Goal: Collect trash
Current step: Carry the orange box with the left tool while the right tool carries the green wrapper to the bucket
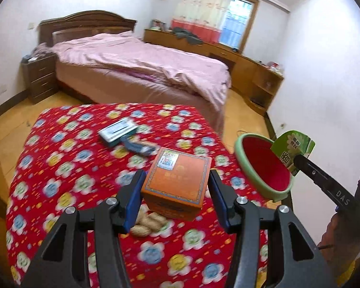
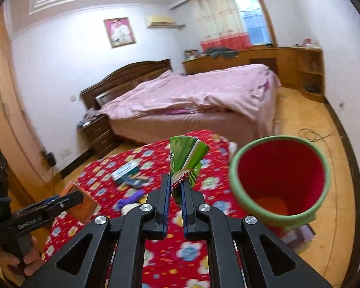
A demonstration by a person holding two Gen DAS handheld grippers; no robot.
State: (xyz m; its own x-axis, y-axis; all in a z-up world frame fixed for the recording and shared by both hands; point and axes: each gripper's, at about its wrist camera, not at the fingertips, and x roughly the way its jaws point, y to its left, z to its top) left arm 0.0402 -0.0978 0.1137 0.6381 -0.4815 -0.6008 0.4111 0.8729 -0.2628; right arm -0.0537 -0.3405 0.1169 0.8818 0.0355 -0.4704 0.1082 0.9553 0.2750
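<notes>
My left gripper [image 1: 176,184] is shut on an orange box [image 1: 177,182] and holds it above the red flowered table [image 1: 67,168]. The box also shows in the right wrist view [image 2: 80,199]. My right gripper [image 2: 174,189] is shut on a flattened green carton [image 2: 186,160], held up just left of the red bin with a green rim [image 2: 279,180]. In the left wrist view the carton [image 1: 291,148] hangs by the bin's rim [image 1: 261,165]. A teal box [image 1: 117,132] and blue wrappers [image 1: 138,146] lie on the table. Peanuts [image 1: 146,223] lie under the left gripper.
A bed with a pink cover [image 1: 141,64] stands beyond the table. A dark nightstand [image 1: 39,76] is at its left. Wooden cabinets [image 1: 256,72] line the window wall. A purple scrap [image 2: 129,199] lies on the table. A cable [image 2: 314,135] lies on the wooden floor.
</notes>
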